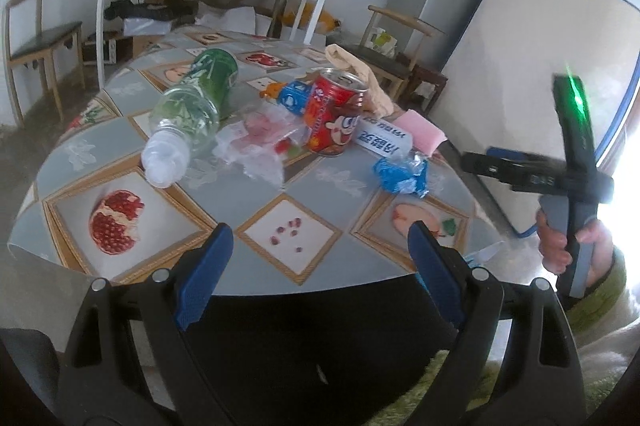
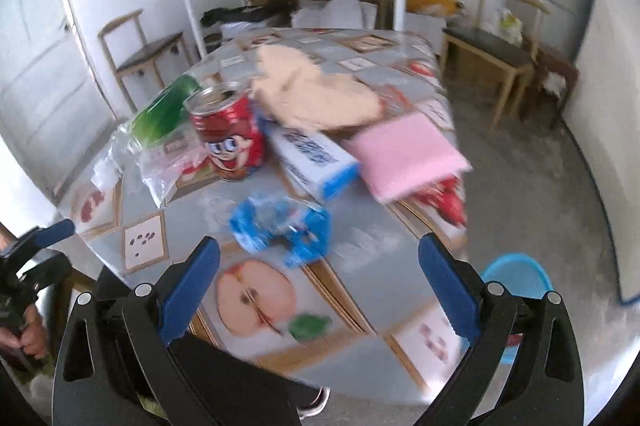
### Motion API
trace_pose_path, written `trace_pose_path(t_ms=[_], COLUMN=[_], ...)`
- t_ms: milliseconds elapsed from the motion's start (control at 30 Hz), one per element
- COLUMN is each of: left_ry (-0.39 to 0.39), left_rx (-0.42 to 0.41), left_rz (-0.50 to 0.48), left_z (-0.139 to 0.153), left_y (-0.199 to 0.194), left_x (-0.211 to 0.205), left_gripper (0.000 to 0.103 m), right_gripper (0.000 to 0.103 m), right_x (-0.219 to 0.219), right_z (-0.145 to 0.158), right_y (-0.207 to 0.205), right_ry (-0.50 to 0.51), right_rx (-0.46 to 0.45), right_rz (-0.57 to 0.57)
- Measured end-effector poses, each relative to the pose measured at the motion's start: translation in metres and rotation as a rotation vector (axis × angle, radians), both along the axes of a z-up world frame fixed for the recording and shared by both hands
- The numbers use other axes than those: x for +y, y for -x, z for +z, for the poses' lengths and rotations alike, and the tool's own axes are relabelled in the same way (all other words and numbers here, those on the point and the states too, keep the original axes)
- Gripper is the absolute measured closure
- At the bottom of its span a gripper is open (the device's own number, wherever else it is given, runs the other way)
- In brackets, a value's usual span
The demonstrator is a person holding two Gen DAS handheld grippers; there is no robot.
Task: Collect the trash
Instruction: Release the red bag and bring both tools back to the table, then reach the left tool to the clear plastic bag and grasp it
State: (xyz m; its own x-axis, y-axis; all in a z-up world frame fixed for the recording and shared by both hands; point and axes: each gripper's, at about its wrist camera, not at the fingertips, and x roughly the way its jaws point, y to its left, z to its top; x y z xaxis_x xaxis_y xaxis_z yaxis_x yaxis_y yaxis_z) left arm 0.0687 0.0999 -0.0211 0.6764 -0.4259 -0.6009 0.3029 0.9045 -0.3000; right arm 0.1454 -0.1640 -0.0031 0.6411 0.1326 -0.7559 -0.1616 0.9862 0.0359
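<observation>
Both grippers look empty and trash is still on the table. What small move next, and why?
Probably lower the open right gripper onto the crumpled blue wrapper: it lies nearest, just ahead of the jaws, apart from the red can.

the desk (image 1: 248, 250) wears a grey cloth with tan-framed fruit diamonds. the can (image 1: 334, 112) is red with a cartoon face, the bottle (image 1: 192, 110) clear with a green label, the wrapper (image 1: 400, 174) blue, the sponge (image 2: 404, 156) pink.
</observation>
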Motion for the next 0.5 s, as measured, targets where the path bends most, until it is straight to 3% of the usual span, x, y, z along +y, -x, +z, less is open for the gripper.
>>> trace_pose_path(t_ms=[133, 333, 500], left_ry=[-0.041, -0.339, -0.495], left_rx=[-0.027, -0.129, -0.161], left_rz=[0.025, 0.061, 0.025], left_z=[-0.002, -0.002, -0.011], left_y=[-0.009, -0.050, -0.083], left_x=[-0.001, -0.031, -0.053], left_gripper=[0.018, 0.018, 0.022], right_gripper=[0.007, 0.007, 0.007], right_x=[0.019, 0.025, 0.020], right_z=[-0.016, -0.039, -0.045], right_y=[-0.030, -0.055, -0.062], right_ry=[0.030, -0.001, -0.028], right_rx=[0.035, 0.125, 0.149], right_rz=[0.016, -0.013, -0.023])
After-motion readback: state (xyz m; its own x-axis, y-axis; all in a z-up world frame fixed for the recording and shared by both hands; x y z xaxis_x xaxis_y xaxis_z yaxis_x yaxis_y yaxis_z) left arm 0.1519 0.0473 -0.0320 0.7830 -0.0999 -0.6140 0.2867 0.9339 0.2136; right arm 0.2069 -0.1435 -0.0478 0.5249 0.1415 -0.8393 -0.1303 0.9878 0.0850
